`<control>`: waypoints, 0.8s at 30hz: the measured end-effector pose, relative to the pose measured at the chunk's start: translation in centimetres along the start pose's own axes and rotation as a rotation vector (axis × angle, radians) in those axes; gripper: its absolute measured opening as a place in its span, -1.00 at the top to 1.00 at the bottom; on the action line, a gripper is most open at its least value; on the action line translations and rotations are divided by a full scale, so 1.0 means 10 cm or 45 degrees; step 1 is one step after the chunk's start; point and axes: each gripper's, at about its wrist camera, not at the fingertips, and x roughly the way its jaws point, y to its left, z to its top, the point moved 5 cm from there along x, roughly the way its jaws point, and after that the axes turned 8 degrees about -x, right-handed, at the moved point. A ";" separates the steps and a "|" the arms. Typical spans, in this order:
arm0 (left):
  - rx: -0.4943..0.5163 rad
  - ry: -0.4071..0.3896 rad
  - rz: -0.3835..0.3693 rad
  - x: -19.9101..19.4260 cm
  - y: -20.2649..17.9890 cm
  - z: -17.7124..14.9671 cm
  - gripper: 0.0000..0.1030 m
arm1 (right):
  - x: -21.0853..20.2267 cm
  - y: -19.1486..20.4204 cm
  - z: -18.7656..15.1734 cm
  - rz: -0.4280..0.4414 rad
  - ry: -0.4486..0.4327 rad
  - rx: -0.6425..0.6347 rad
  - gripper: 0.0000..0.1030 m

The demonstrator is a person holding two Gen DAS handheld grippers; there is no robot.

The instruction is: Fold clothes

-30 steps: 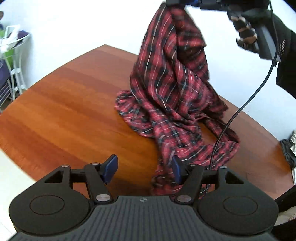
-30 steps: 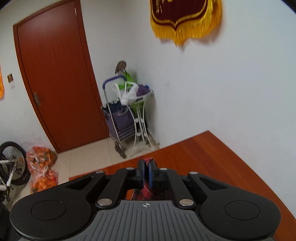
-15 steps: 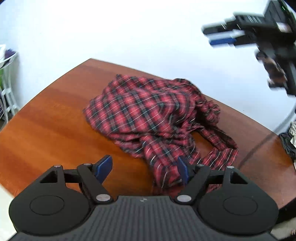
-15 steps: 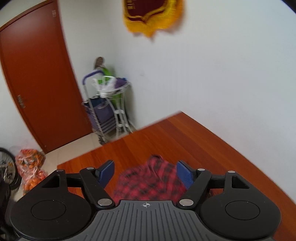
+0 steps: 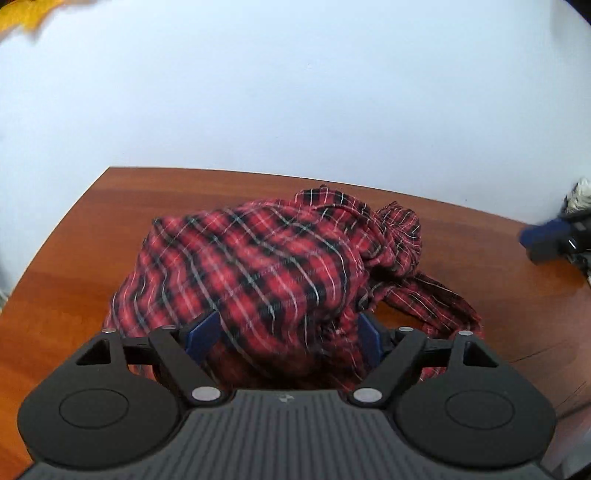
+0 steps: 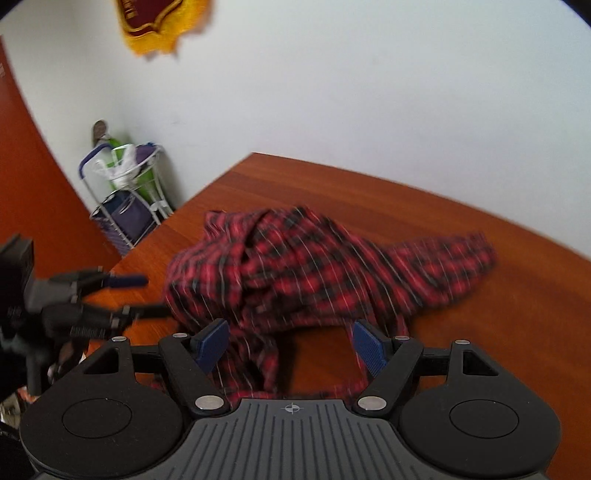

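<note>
A red and black plaid shirt [image 5: 280,266] lies in a crumpled heap on the brown wooden table [image 5: 74,258]. My left gripper [image 5: 286,334] is low over the heap's near side. Its jaws are opening, and a bulge of cloth sits between the blue pads without being pinched. In the right wrist view the shirt [image 6: 314,266] spreads across the table [image 6: 480,332]. My right gripper [image 6: 291,343] stands open just above its near edge, with loose cloth below the gap. The left gripper [image 6: 144,295] shows blurred at the left, and the right gripper [image 5: 546,240] at the far right.
A white wall runs close behind the table's far edge. Beyond the table's left corner stand a shopping cart and wire stand with bags [image 6: 122,206] beside a brown door [image 6: 22,166]. A fringed pennant [image 6: 162,26] hangs on the wall. Some dark and white stuff [image 5: 580,195] lies at the right.
The right gripper opened and let go of the shirt, which dropped from hanging into a heap on the table. Both grippers came down toward it, and the left one opened wider around the cloth.
</note>
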 end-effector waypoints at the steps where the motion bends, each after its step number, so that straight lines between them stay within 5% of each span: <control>1: 0.022 0.006 -0.001 0.05 -0.01 0.02 -0.66 | -0.01 -0.02 -0.06 -0.004 0.003 0.022 -0.49; 13: 0.216 0.135 0.067 0.80 -0.04 0.08 -0.67 | 0.39 -0.01 -0.79 0.030 0.103 0.473 -0.52; 17: 0.226 0.129 0.073 0.90 -0.02 0.09 0.29 | 0.68 0.00 -1.01 0.006 0.186 0.617 -0.51; 19: 0.212 0.121 0.055 0.90 -0.01 0.11 0.62 | 0.79 -0.01 -1.06 0.008 0.202 0.680 -0.52; 24: 0.132 0.048 0.031 0.76 0.05 0.19 0.87 | 1.02 -0.15 -1.13 0.023 0.186 0.834 -0.50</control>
